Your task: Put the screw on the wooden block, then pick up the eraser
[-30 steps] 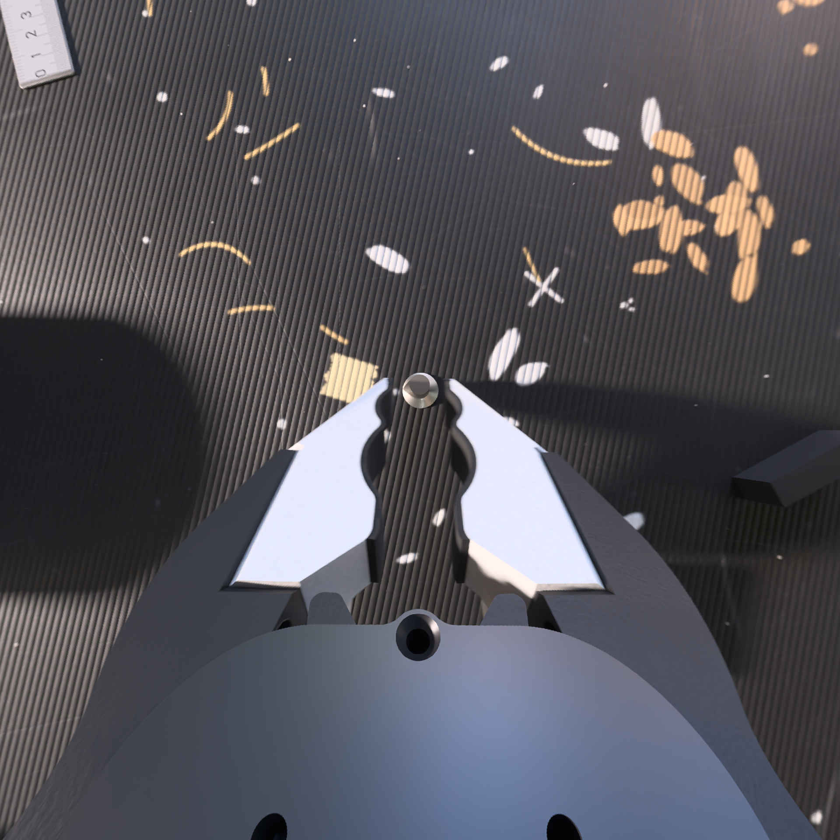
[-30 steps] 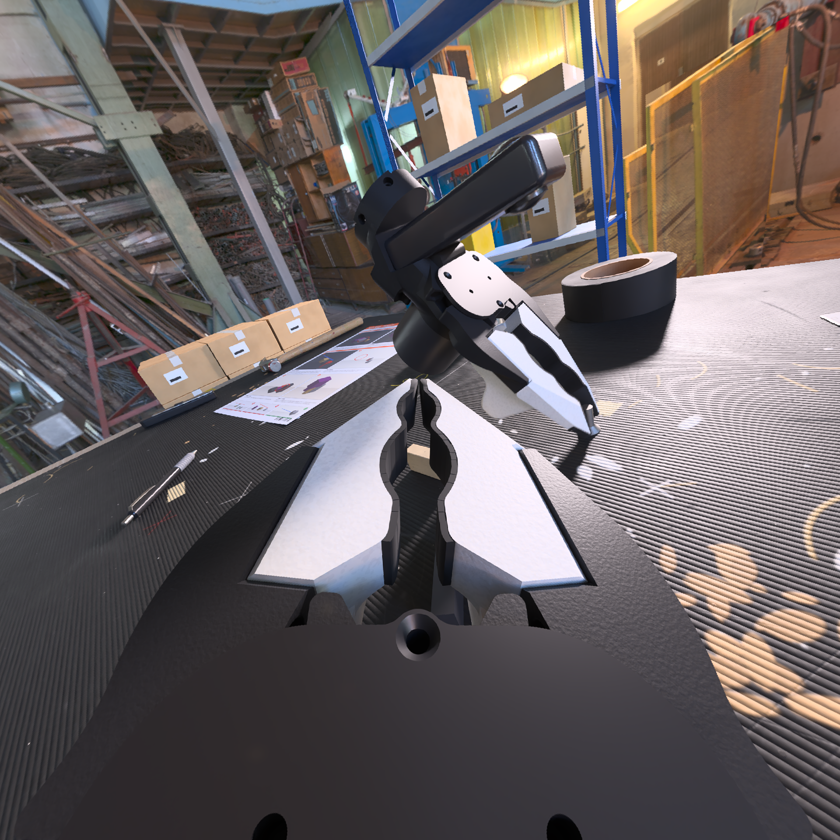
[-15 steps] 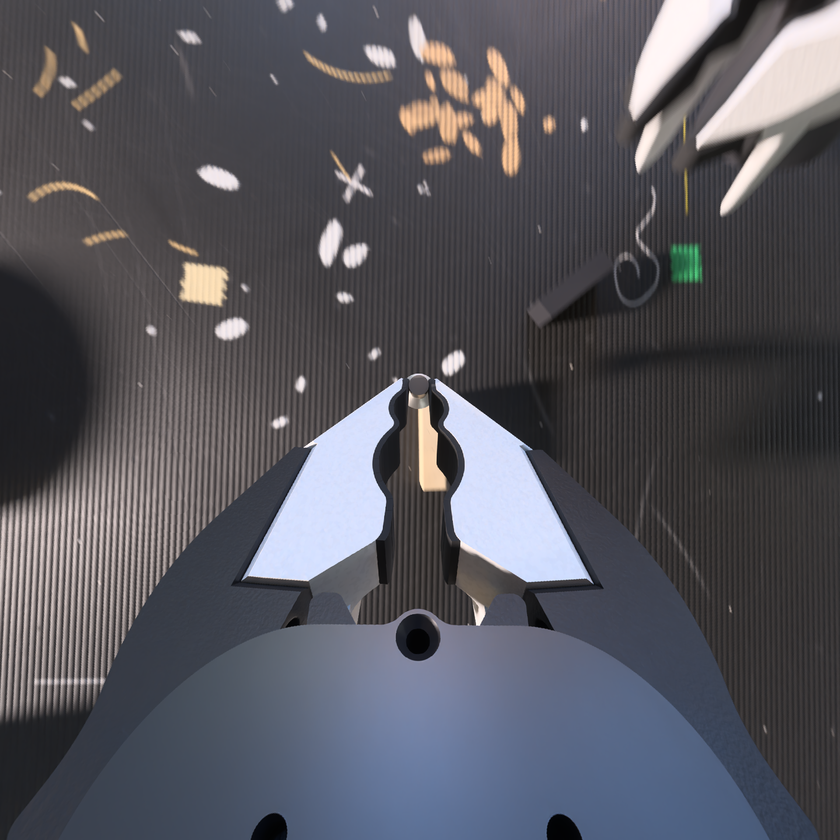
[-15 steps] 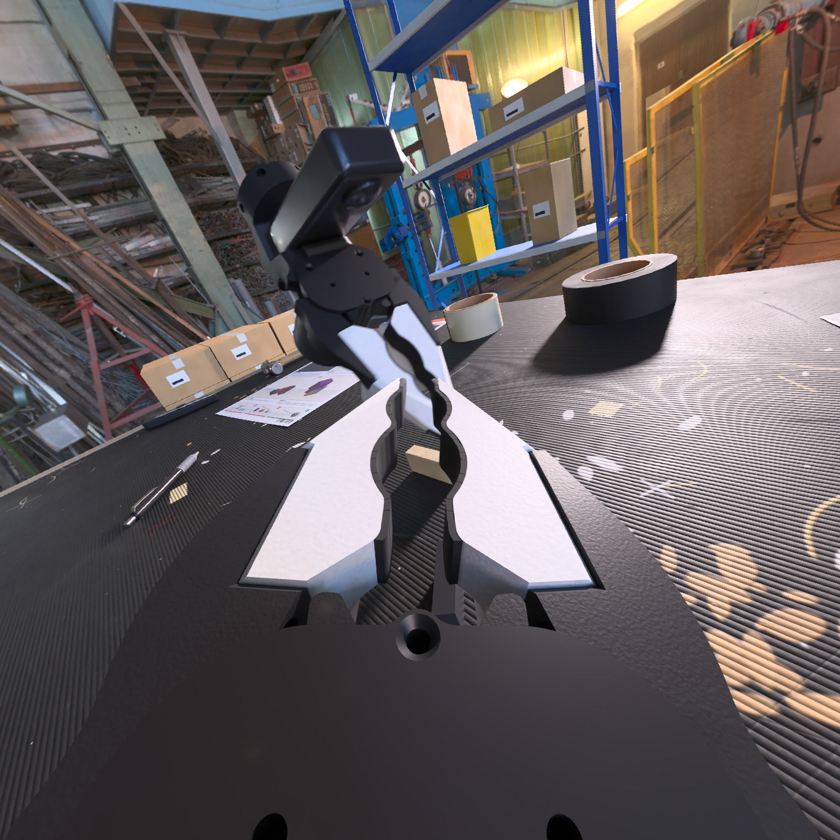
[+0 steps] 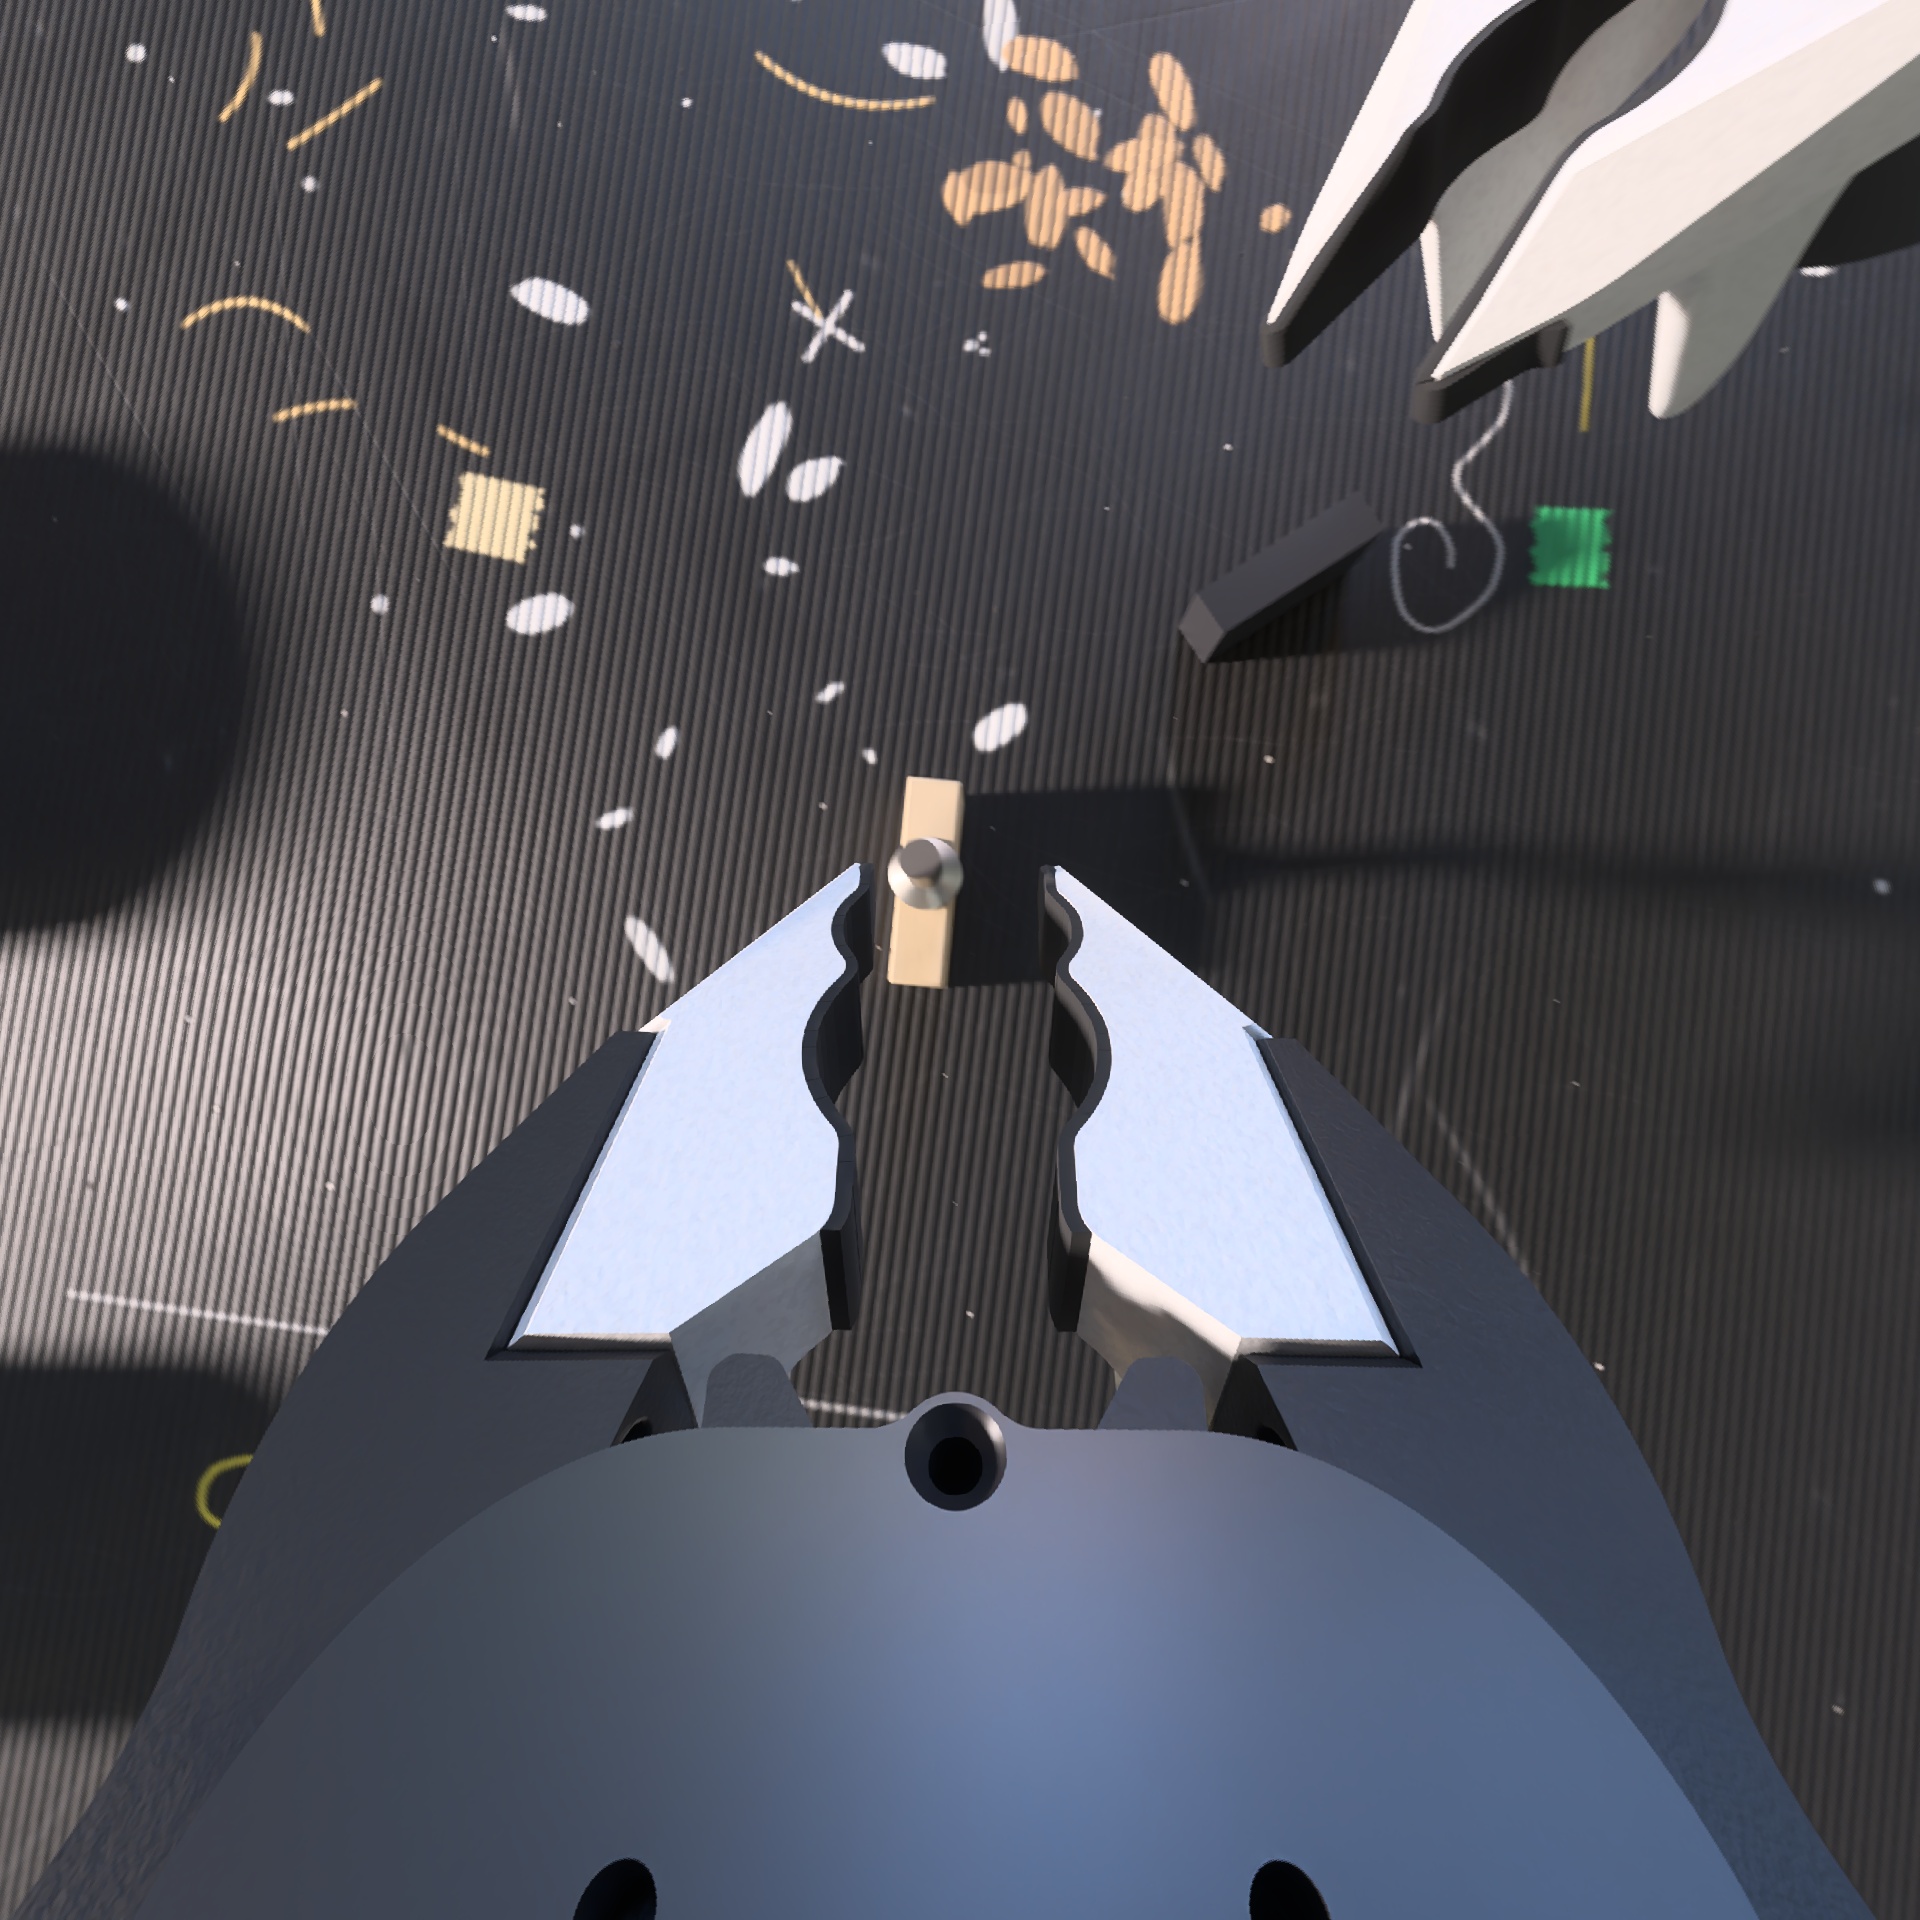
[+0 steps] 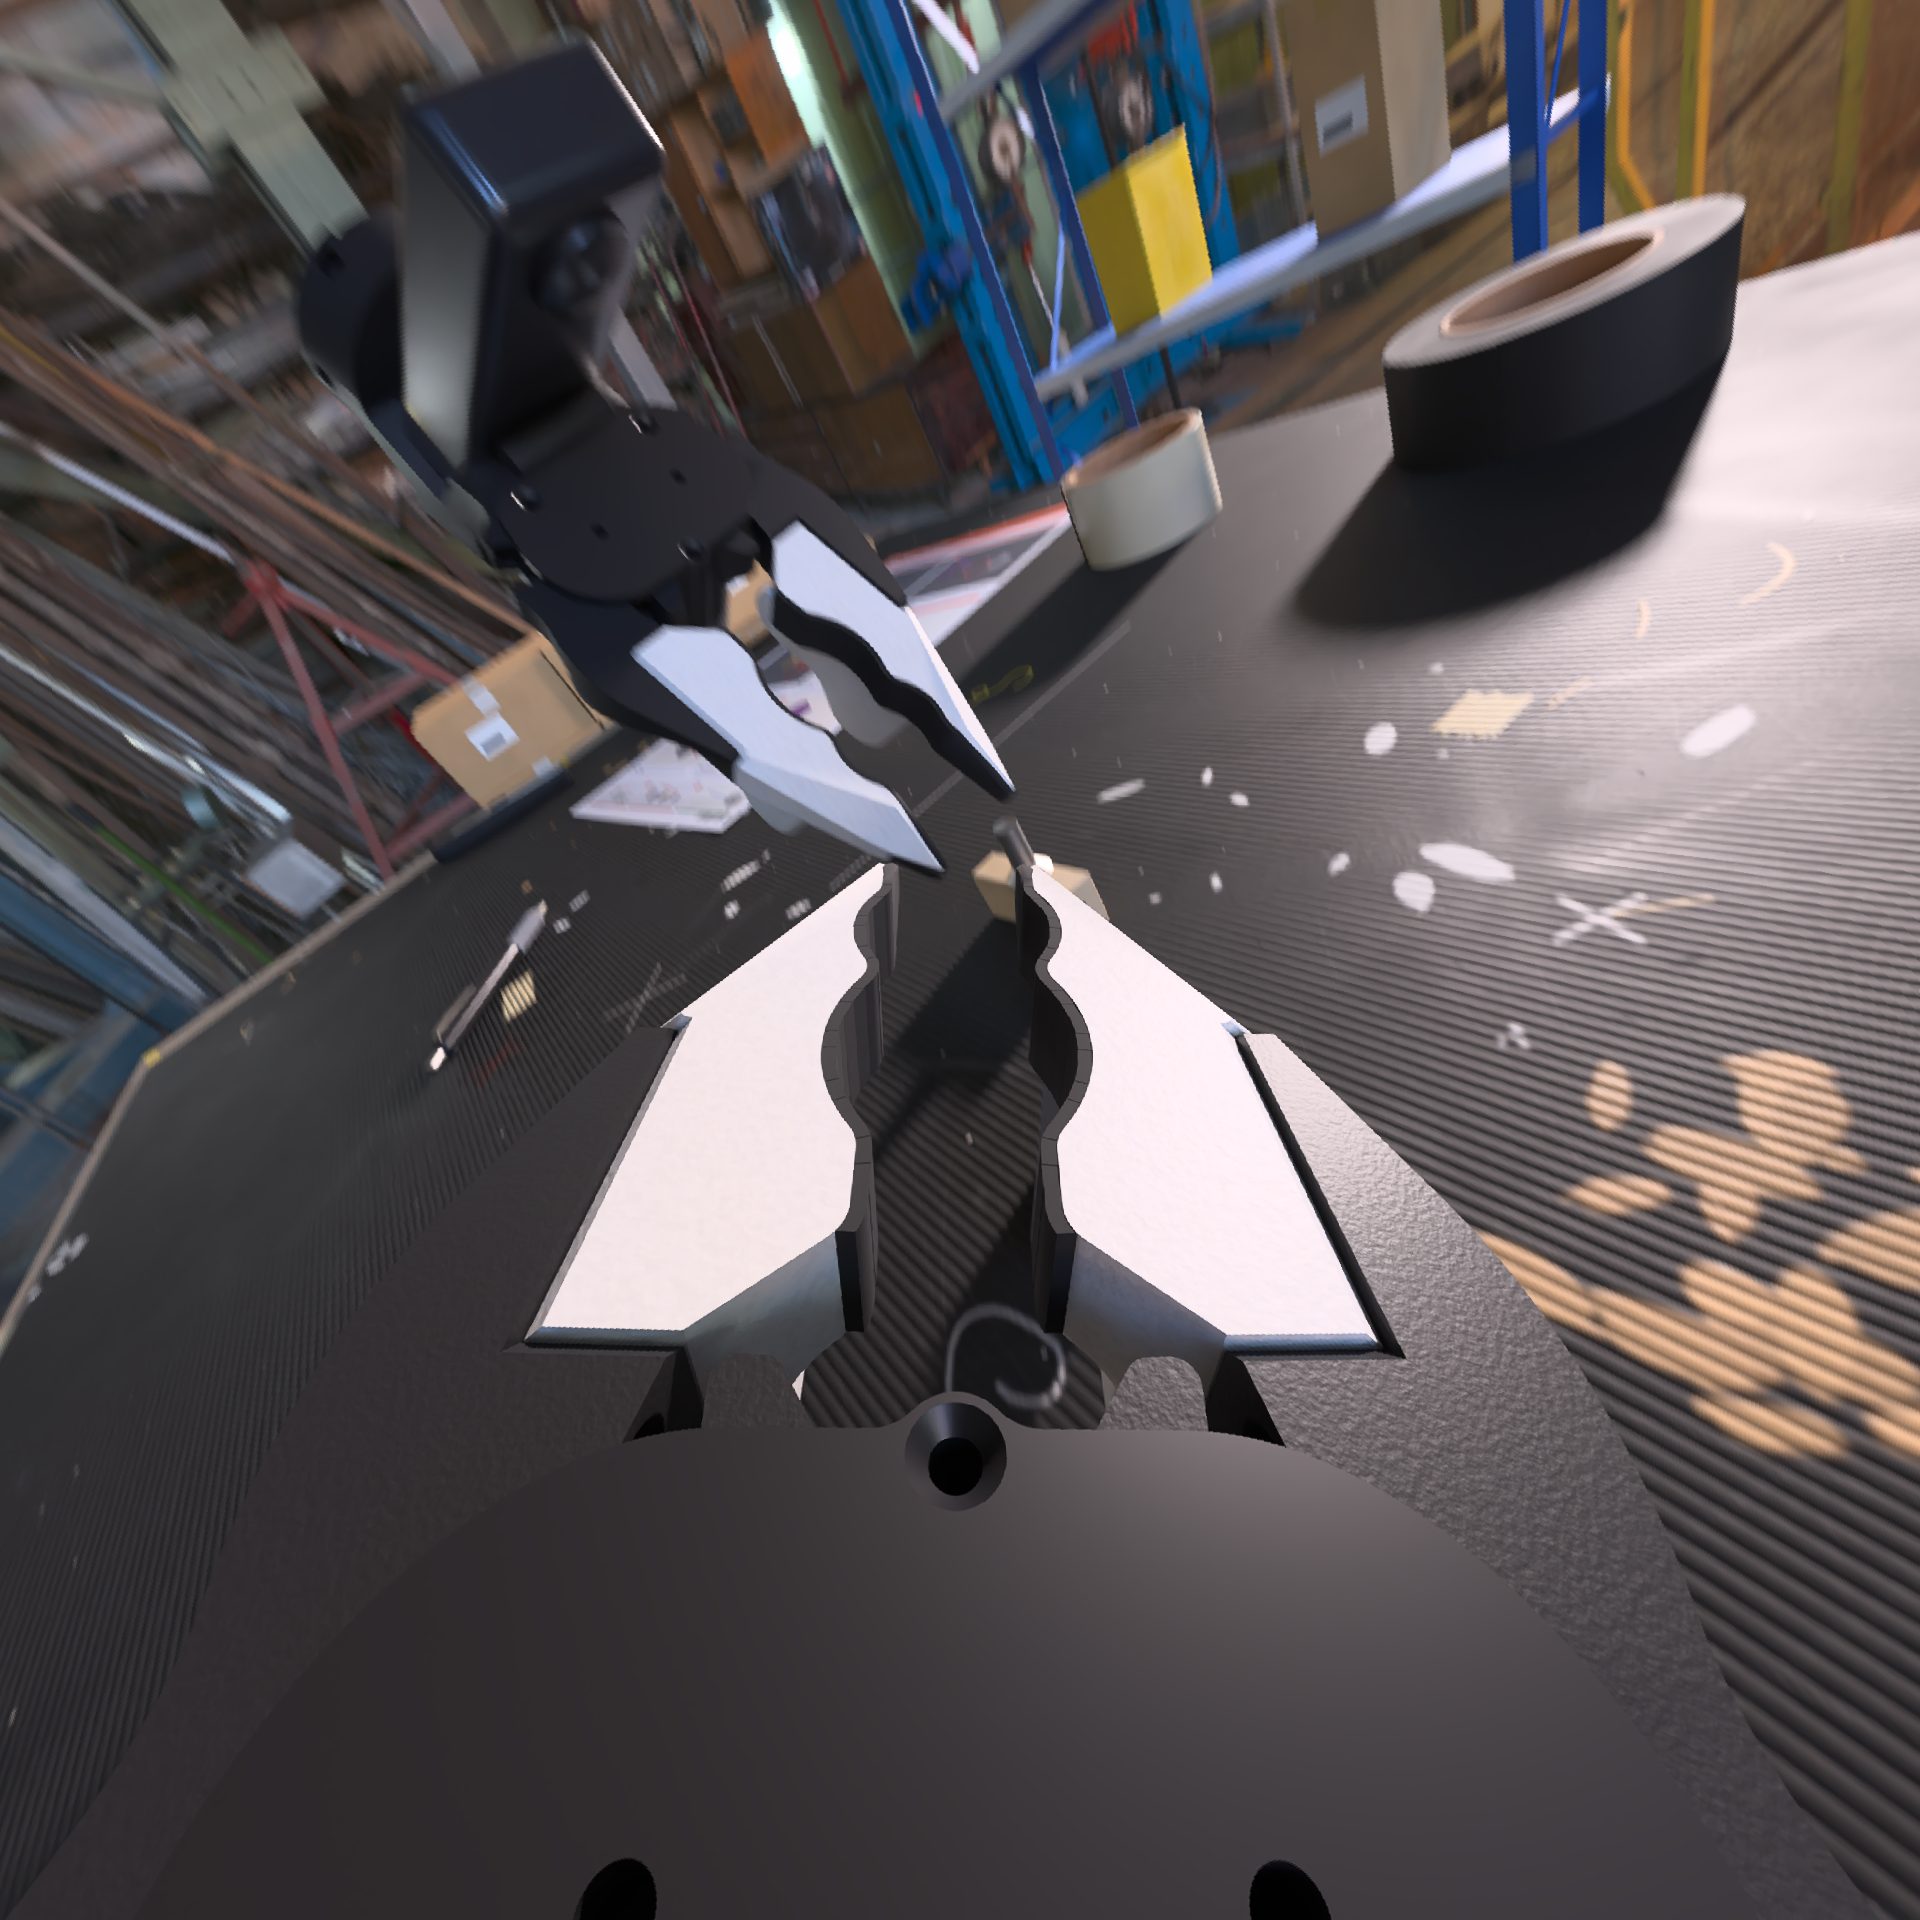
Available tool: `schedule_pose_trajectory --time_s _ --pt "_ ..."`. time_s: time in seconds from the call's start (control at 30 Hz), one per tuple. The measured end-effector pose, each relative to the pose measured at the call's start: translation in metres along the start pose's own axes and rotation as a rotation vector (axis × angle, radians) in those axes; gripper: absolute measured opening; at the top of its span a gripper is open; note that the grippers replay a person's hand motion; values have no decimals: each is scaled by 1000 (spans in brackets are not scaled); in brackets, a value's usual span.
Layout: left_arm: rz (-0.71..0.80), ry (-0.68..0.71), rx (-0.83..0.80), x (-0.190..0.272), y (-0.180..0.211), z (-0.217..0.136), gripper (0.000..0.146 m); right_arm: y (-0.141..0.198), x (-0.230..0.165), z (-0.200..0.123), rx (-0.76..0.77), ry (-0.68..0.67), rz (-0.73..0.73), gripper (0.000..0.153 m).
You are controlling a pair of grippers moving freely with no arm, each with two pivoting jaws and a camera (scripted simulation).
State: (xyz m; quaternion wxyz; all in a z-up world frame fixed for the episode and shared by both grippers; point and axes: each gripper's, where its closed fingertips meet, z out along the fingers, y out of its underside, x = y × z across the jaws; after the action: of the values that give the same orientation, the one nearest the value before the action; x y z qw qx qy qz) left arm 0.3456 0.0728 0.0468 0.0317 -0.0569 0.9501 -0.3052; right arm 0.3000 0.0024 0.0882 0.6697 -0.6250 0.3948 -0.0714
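In the left wrist view a small silver screw (image 5: 923,871) stands head up on a tan wooden block (image 5: 918,948) on the dark ribbed table. My left gripper (image 5: 956,878) is open, its fingertips either side of the screw and not touching it. The dark eraser (image 5: 1283,577) lies to the far right of the block. My right gripper (image 5: 1361,374) hovers open above it. In the right wrist view my right gripper (image 6: 958,873) is open and empty, with the eraser (image 6: 961,1029) as a dark shape between its fingers. Beyond stand the block (image 6: 995,888), the screw (image 6: 1013,836) and the left gripper (image 6: 961,826).
A black tape roll (image 6: 1558,343) and a beige tape roll (image 6: 1143,499) stand at the far side. A pen (image 6: 488,977), papers (image 6: 665,800) and a cardboard box (image 6: 499,727) lie to the left near the table edge. A green patch (image 5: 1571,548) marks the table by the eraser.
My left gripper carried the screw over the block, opened and let it go; the screw now stands on the block. My right gripper went from shut to open and tilted down over the eraser.
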Motion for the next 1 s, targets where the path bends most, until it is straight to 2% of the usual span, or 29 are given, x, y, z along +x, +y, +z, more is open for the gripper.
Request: schedule_pose_trajectory --time_s 0.1,0.2,0.3,0.47,0.6,0.7,0.77,0.87,1.0 --pt "-26 10 20 12 6 -9 32 14 8 -10 -108 103 -101 28" --pt "-71 55 39 30 15 -15 32 39 23 -16 -317 258 -277 36" --pt "-136 109 64 51 23 -17 32 60 28 -13 -471 329 -400 38" --pt "-169 132 112 72 31 -21 33 68 29 -8 -518 336 -405 37" --pt "-161 86 91 72 41 -18 32 74 31 -7 -571 345 -404 35" --pt "-144 54 58 72 48 -12 29 75 31 -3 -573 340 -411 11" --pt "-127 27 42 70 51 -9 26 74 31 -1 -572 338 -409 11" --pt "-104 -5 28 69 52 -5 27 66 27 5 -516 319 -407 11" --pt "-92 18 14 74 53 2 27 52 12 25 -410 230 -364 11"
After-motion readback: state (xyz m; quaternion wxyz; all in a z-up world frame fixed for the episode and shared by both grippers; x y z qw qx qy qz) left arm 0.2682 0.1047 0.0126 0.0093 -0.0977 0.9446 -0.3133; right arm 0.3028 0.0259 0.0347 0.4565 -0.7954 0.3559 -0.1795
